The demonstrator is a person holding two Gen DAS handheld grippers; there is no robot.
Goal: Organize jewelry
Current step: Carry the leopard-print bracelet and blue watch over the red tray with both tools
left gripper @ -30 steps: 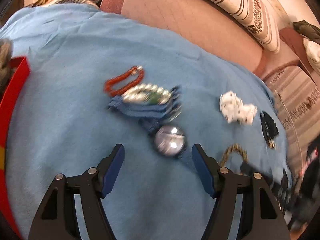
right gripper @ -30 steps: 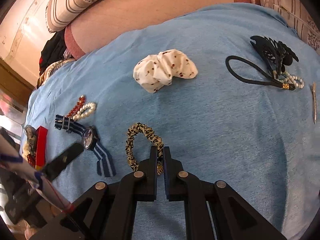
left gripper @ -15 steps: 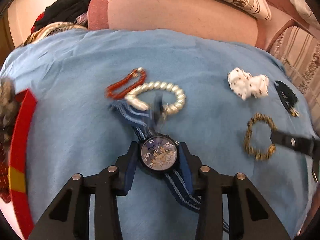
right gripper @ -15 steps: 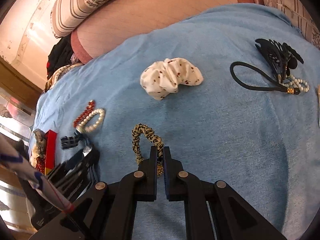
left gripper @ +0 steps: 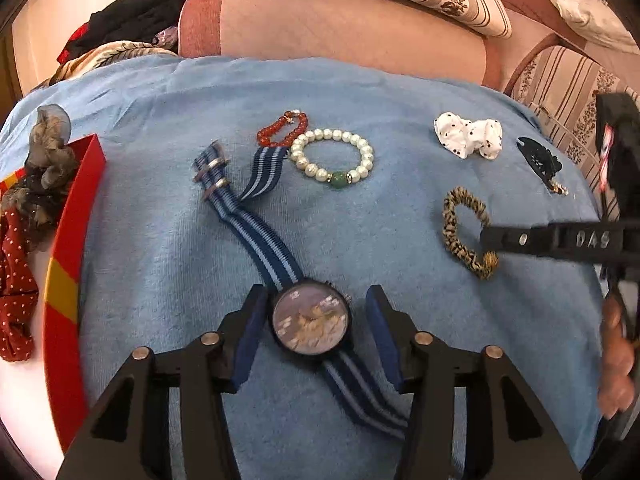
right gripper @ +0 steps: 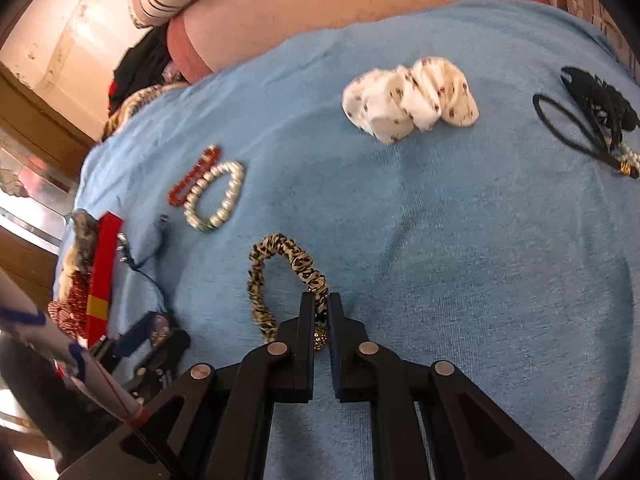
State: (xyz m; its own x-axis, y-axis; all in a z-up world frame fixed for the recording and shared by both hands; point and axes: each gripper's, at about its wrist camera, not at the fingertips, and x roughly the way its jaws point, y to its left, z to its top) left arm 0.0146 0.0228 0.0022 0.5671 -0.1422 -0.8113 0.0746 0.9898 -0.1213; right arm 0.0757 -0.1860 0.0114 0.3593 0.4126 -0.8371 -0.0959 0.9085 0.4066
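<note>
A watch (left gripper: 311,322) with a blue striped strap lies on the blue cloth (left gripper: 160,248), its face between the blue pads of my left gripper (left gripper: 316,312). The jaws stand apart, the left pad near the case and the right pad clear of it. A pearl bracelet (left gripper: 333,157) and a red bead bracelet (left gripper: 283,129) lie beyond. My right gripper (right gripper: 319,308) is shut on the leopard-print scrunchie (right gripper: 280,276), which also shows in the left wrist view (left gripper: 466,232).
A red box (left gripper: 68,264) with scrunchies inside stands at the left edge. A white spotted scrunchie (left gripper: 468,138) and a black hair clip (left gripper: 540,160) lie at the far right; a black hair tie (right gripper: 576,128) lies beside the clip. Pillows and bedding lie behind.
My left gripper had closed on the watch face and dragged it nearer, stretching the strap; its jaws have now opened. The right gripper stays shut on the leopard scrunchie.
</note>
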